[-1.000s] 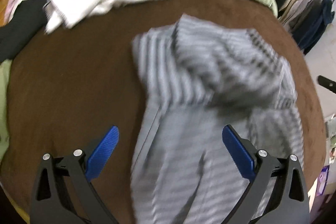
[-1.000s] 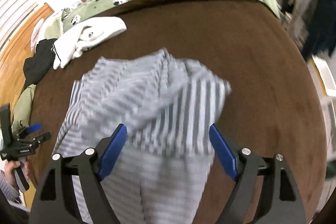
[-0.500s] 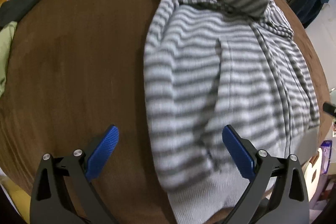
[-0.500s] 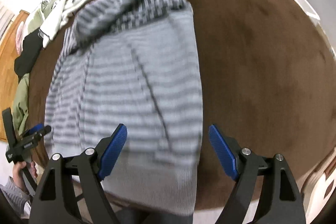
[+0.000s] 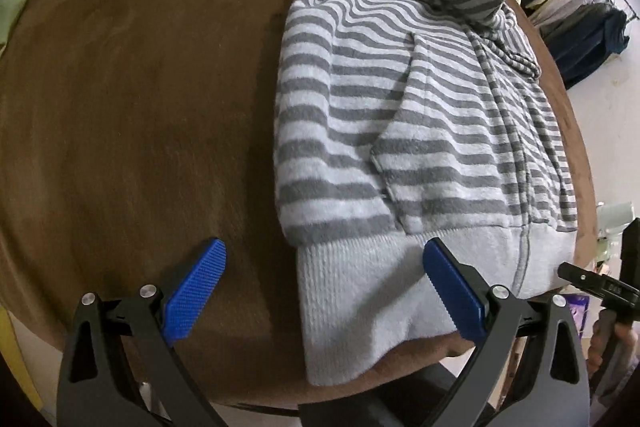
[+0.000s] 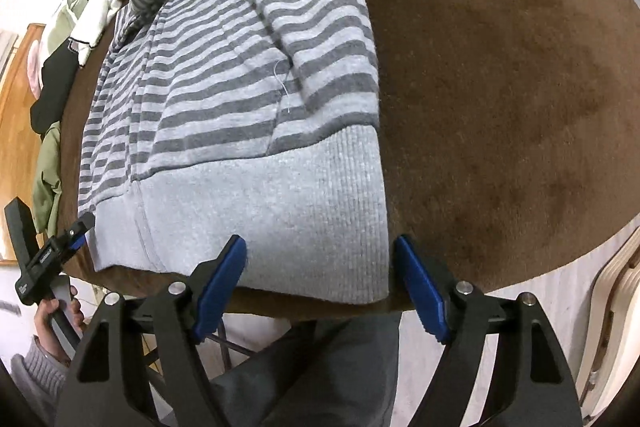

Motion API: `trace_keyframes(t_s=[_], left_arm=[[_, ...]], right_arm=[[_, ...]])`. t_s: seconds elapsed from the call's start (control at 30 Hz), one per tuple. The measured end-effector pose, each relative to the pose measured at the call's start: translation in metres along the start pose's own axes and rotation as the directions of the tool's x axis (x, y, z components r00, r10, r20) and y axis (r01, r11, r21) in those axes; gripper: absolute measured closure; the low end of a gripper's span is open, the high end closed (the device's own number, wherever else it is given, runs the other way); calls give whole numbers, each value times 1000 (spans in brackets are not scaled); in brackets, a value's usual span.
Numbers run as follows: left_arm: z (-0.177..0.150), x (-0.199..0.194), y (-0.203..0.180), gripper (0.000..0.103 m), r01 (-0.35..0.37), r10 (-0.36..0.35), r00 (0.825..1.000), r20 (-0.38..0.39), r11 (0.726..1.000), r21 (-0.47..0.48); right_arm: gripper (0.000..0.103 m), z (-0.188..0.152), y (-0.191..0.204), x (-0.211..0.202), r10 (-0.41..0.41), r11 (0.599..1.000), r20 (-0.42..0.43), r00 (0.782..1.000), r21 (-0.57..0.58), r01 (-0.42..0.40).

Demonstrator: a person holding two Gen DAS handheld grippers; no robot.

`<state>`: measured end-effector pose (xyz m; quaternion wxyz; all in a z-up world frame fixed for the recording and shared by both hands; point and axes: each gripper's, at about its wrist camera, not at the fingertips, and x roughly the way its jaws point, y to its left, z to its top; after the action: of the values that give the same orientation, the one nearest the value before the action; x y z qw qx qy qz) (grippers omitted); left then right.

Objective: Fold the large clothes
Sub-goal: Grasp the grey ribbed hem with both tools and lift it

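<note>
Two black blue-padded grippers, left (image 5: 320, 287) spread wide, right (image 6: 320, 285) closing, are poised over the ribbed hem corners of a grey striped fleece hoodie (image 6: 248, 75) stretched lengthwise away

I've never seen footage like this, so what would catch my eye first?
A grey-and-white striped fleece hoodie lies spread on a brown velvety table, its plain ribbed hem hanging over the near edge. The right claw, with blue pads, is closing around the hem's corner; the left claw stands open at the opposite corner.
</note>
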<state>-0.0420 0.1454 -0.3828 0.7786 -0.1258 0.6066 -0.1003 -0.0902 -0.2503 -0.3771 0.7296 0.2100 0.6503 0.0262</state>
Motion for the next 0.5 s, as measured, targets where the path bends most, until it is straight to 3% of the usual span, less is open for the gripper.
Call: trace_keyframes(t_s=[0.13, 0.2, 0.23, 0.3, 0.37, 0.5], left_arm=[[-7, 0, -10, 15, 49, -49, 998, -25, 999, -17], [-10, 2, -16, 21, 70, -71, 997, -39, 997, -33], [-11, 4, -18, 30, 81, -83, 995, -46, 996, -43], [-13, 6, -22, 45, 66, -69, 996, -54, 996, -59], [-14, 5, -17, 61, 78, -85, 995, -54, 991, -111], [-16, -1, -6, 77, 146, -153, 988, -19, 966, -211]], right_arm=[[50, 8, -2, -2, 36, 999, -5, 999, 21, -36], [65, 13, 0, -3, 58, 998, -23, 998, 21, -58], [68, 14, 1, -3, 63, 998, -32, 997, 14, -63], [85, 15, 3, -1, 71, 997, -57, 996, -8, -71], [90, 17, 5, 1, 89, 996, -78, 993, -10, -90], [92, 20, 12, -4, 79, 996, -99, 992, -41, -84]])
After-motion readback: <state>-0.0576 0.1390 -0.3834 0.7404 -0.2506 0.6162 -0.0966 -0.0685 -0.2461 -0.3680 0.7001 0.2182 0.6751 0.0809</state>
